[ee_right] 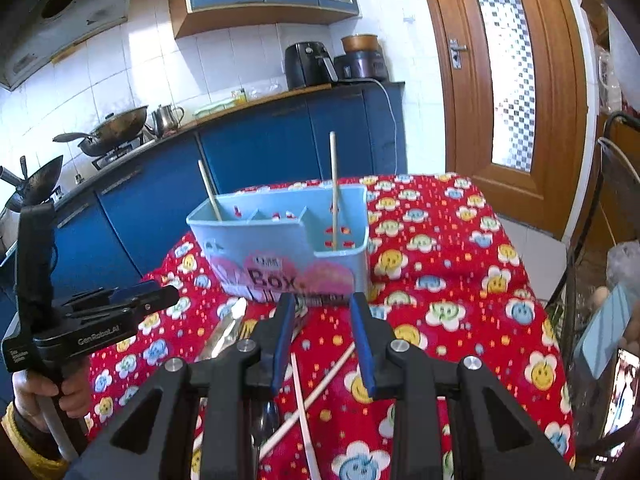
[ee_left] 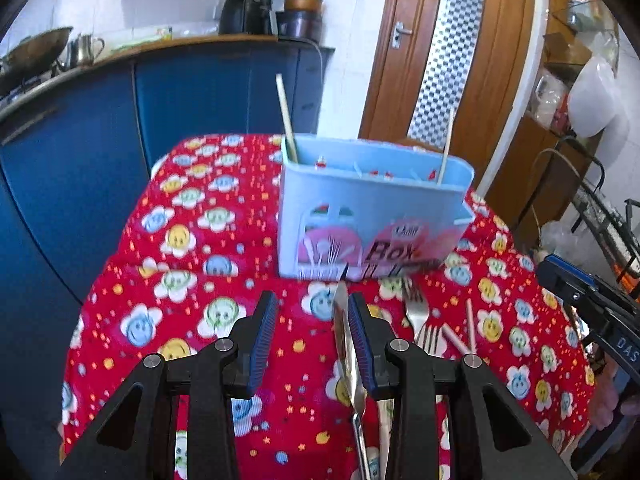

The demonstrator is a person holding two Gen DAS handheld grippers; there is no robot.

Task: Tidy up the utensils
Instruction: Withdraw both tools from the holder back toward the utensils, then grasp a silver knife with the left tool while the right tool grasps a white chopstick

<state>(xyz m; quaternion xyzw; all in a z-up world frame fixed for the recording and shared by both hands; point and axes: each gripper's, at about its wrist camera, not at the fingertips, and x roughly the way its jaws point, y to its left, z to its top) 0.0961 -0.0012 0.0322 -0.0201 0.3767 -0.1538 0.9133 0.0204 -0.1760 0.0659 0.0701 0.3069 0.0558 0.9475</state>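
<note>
L gripper (ee_left: 313, 320) hovers over the red flower-print tablecloth (ee_left: 192, 240), jaws parted, nothing clamped. A butter knife (ee_left: 345, 344) lies just inside its R-hand finger (ee_left: 362, 344); whether pad and blade touch, can't tell. Knife's long axis runs near-to-far in the L wrist view, blade tip toward the blue utensil box (ee_left: 372, 216), handle back under the gripper. So the knife sits at the R edge of the gap, not centred; my guess is the L gripper needs a small shift toward that side before closing.

R gripper (ee_right: 322, 328) also has jaws apart, empty. Below and between its fingers two pale chopsticks (ee_right: 304, 404) lie crossed on the cloth, one running near-to-far, the other slanting up to the R. They're nearer the R gripper than the L.

Forks (ee_left: 420, 320) lie just R of the knife, tines toward the camera on the nearer one, tines toward the box on the farther one.

Box stands upright mid-table, beyond both grippers, w/ dividers. Two chopsticks already stand in it: one (ee_right: 210, 192) leaning in the L end compartment, one (ee_right: 333, 184) nearly upright in the R end compartment. Sorting looks early: most items still on cloth.
</note>
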